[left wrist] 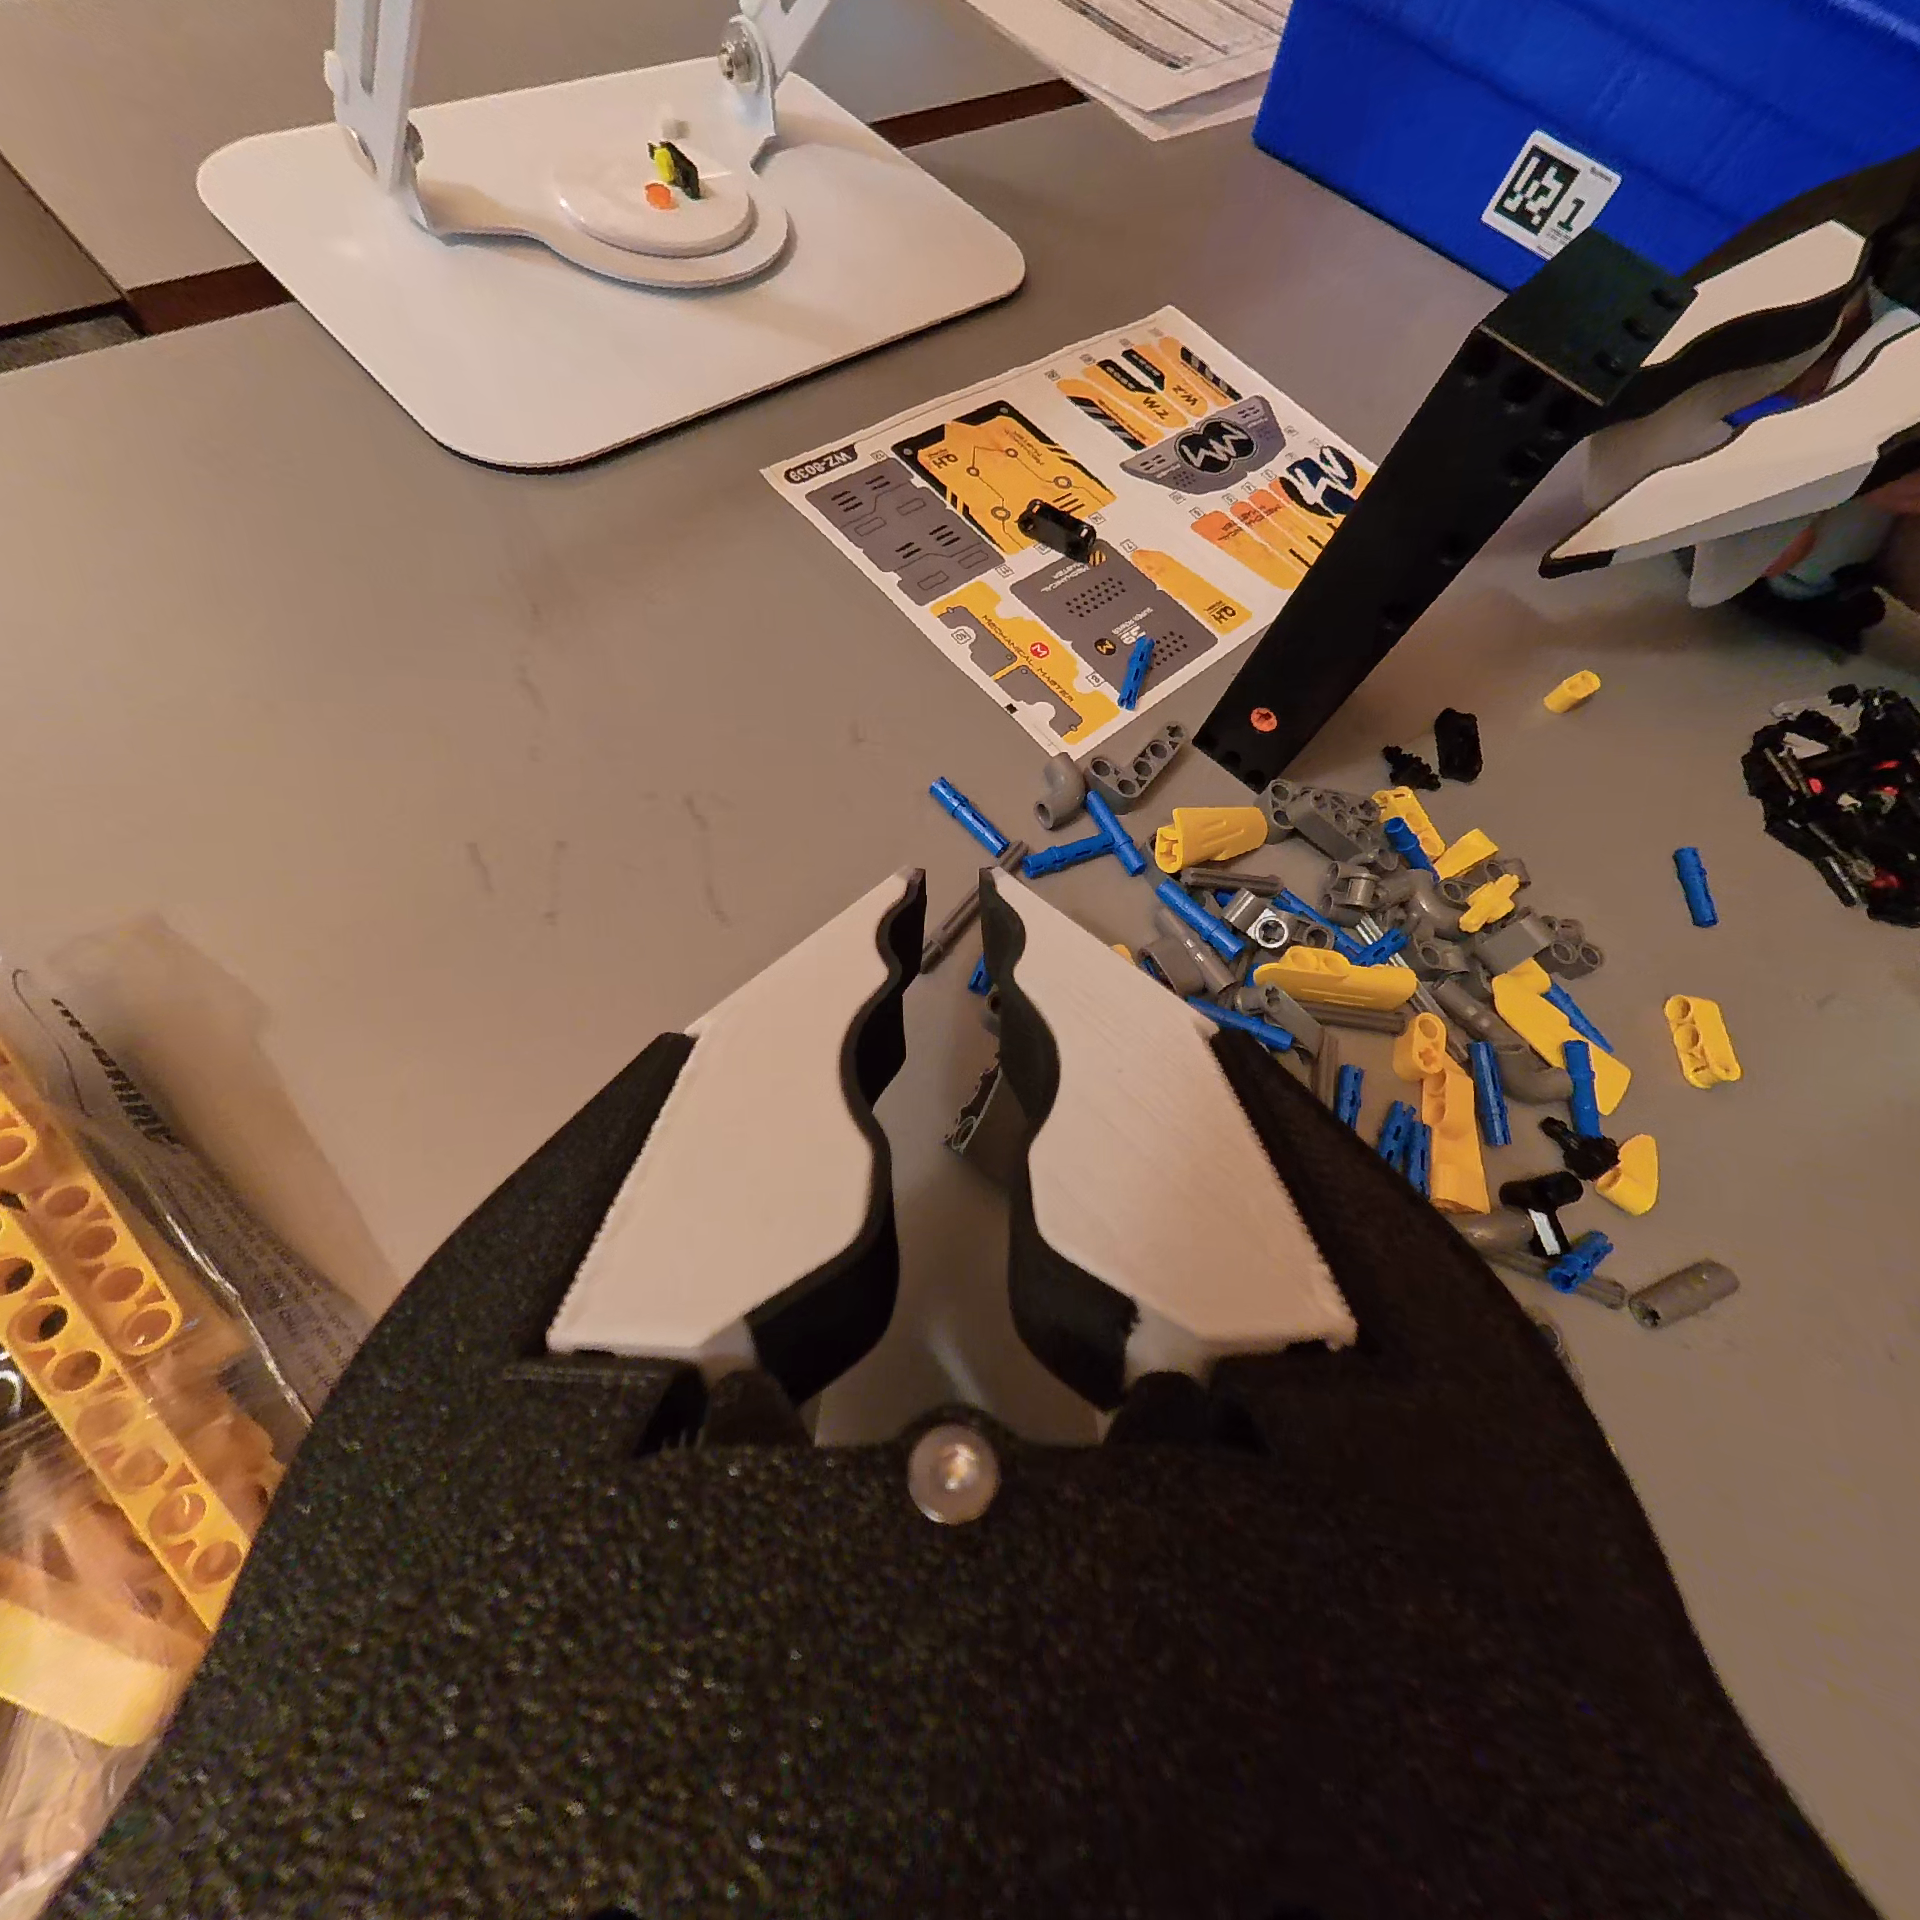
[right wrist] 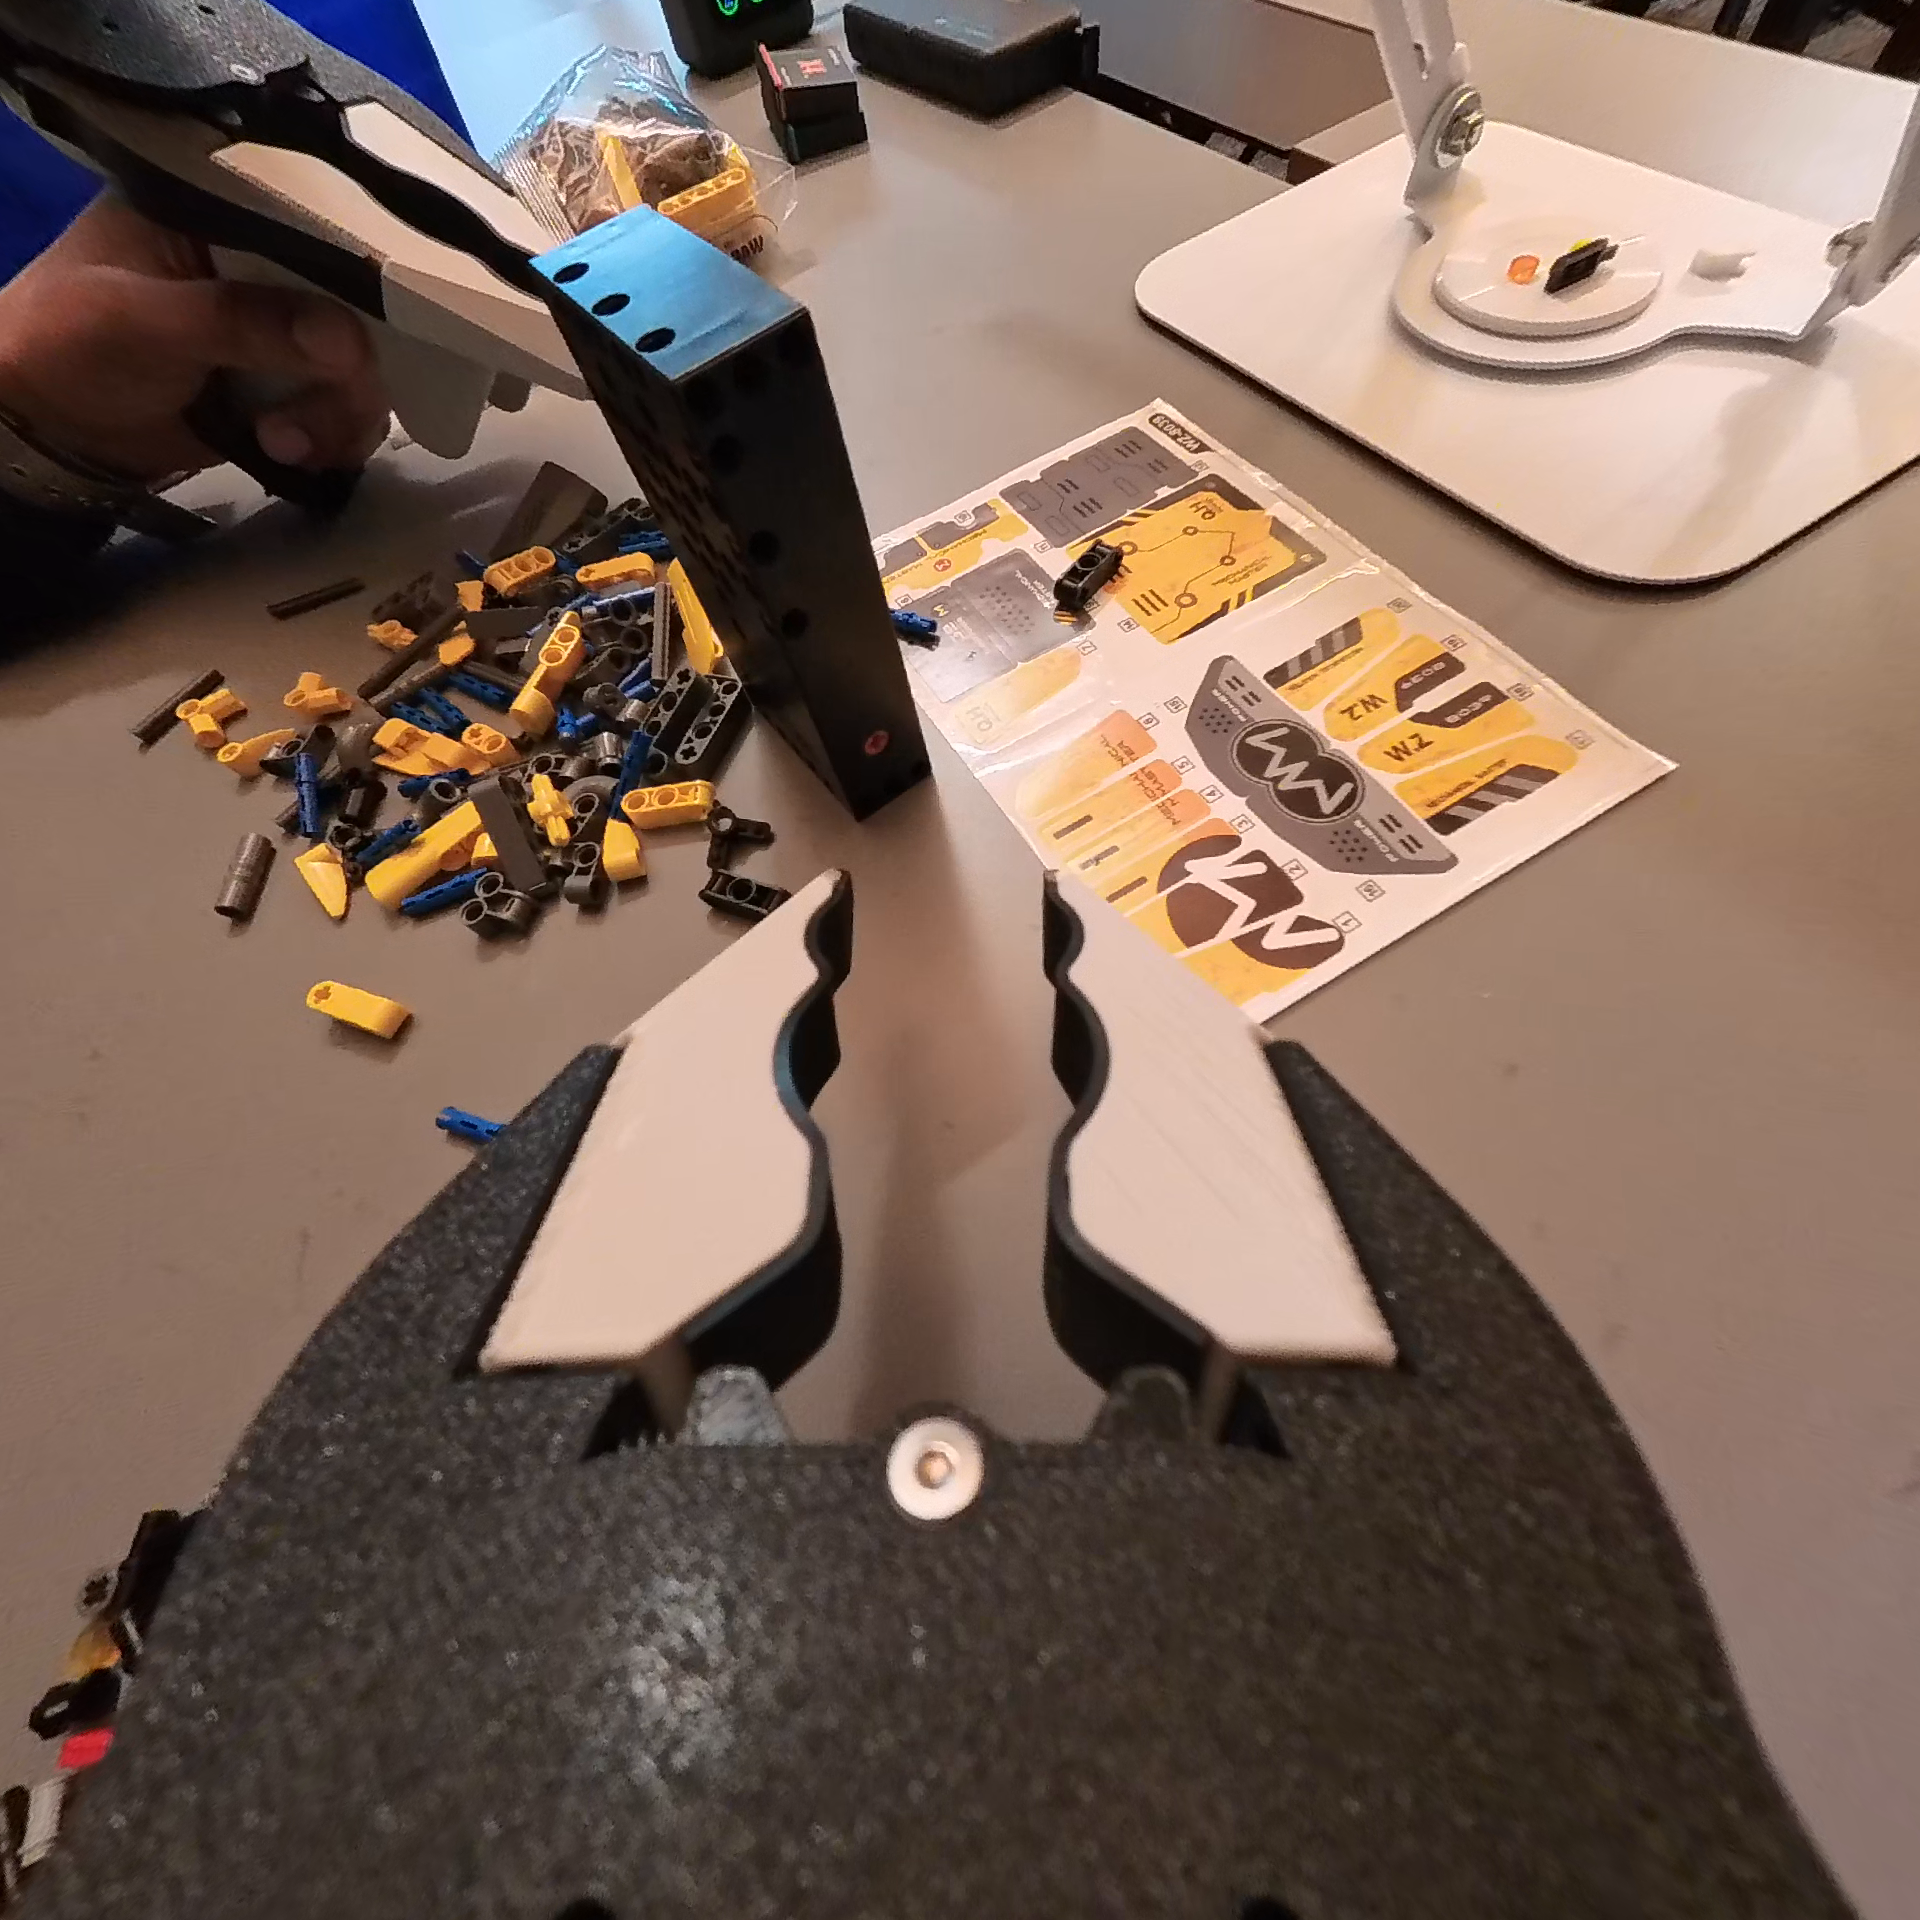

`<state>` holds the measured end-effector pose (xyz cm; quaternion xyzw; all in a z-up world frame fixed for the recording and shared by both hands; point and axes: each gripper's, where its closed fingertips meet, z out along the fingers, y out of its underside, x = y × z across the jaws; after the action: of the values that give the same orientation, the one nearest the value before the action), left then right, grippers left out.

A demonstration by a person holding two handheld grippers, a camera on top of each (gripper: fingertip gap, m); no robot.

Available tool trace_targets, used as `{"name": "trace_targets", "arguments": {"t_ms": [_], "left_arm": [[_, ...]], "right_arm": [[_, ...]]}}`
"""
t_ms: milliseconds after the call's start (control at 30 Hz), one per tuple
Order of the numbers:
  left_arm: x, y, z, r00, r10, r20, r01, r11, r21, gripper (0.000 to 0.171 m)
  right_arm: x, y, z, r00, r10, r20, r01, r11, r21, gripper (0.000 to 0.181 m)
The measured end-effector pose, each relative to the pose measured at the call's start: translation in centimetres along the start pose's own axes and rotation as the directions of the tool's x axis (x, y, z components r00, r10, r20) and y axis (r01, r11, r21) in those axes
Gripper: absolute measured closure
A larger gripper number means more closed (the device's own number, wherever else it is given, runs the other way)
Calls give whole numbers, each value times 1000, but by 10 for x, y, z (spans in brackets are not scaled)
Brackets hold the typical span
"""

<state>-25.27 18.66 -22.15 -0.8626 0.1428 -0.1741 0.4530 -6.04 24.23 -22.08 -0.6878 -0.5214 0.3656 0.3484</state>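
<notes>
Left claw [left wrist: 951, 883] hangs low over the near-left edge of the pile of small bricks [left wrist: 1382, 966], blue pins, yellow and grey connectors. Its jaws are narrow, the tips only a slit apart. A dark grey piece [left wrist: 971, 1107] shows in the gap; gripped or just lying on the desk [left wrist: 416, 831] below, I can't tell.

Right claw [right wrist: 945, 888] is spread wide and empty above bare desk, with the sticker sheet [right wrist: 1247, 748] just to its far right and a lone yellow connector [right wrist: 358, 1006] to its near left.

Now the black perforated block [right wrist: 769, 520]: it stands on its lower end on the desk between pile and sheet, long axis steeply tilted, the top leaning away to the far left in the right wrist view. Seen from the left wrist, the same block [left wrist: 1382, 561] rises from near left to far right, well beyond the left claw's tips across the pile. Another claw [right wrist: 566, 312] pinches its top end, with a hand [right wrist: 156, 343] on that claw's grip.

Far left in the left wrist view sits a white stand base [left wrist: 623, 343]; a clear bag of yellow beams [left wrist: 94, 1247] lies near left, and a blue bin [left wrist: 1558, 125] sits far right.
</notes>
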Motion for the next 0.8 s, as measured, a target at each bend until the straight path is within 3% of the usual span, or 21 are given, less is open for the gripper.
{"name": "trace_targets", "arguments": {"t_ms": [333, 533, 800], "left_arm": [[3, 1, 0, 1000, 4, -11, -4, 1000, -4, 162], [36, 4, 0, 979, 3, -205, -8, 1000, -20, 163], [40, 12, 5, 981, 57, -184, -70, 995, -68, 163]], "right_arm": [[0, 1, 1, 1000, -6, -2, 6, 1000, -6, 145], [-1, 1, 1, 1000, -7, -1, 7, 1000, -8, 145], [-1, 2, 1, 1000, -12, -1, 12, 1000, -15, 145]]}}
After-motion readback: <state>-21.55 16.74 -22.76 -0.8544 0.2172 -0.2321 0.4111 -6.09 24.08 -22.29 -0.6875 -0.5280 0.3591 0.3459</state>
